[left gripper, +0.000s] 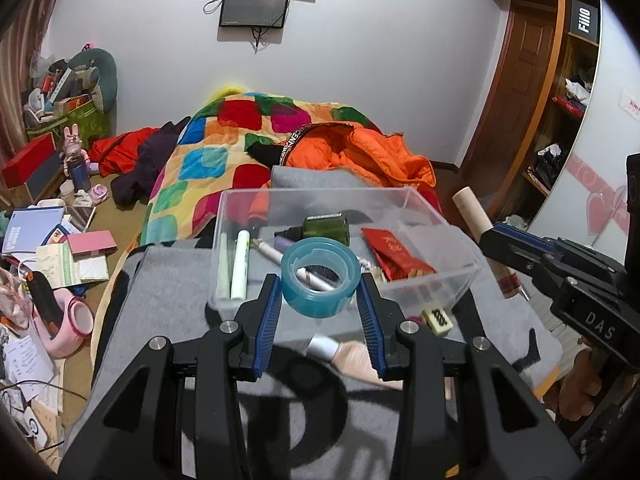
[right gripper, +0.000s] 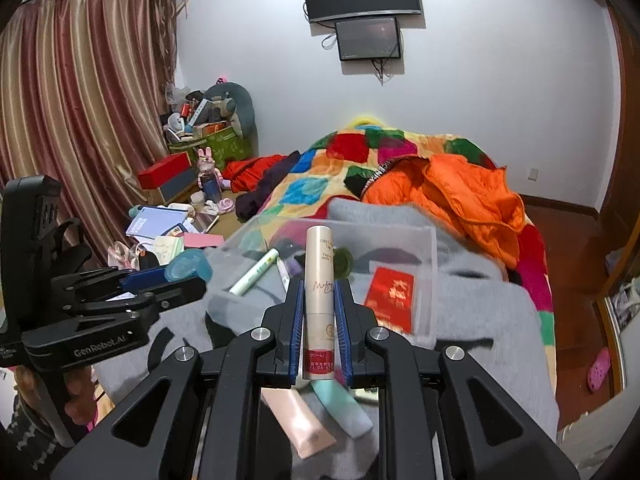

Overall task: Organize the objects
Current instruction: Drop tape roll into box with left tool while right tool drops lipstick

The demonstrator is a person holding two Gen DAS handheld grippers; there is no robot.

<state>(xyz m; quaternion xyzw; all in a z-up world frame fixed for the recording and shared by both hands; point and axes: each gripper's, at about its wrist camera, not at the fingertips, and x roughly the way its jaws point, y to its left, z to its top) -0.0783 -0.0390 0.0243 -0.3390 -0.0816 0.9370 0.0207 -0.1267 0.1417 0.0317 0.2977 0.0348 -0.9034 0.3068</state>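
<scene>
The left gripper [left gripper: 318, 304] grips a teal tape roll [left gripper: 318, 282] just short of the clear box's [left gripper: 432, 286] near wall; the right gripper [right gripper: 318, 312] pinches a cream tube [right gripper: 319, 300] upright before the same box. Best carry each clear over the rim, lower among the contents, then release gently so nothing tips

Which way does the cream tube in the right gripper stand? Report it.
Upright: the cream tube stands vertically, clamped between the right gripper pads, cap end down.
</scene>
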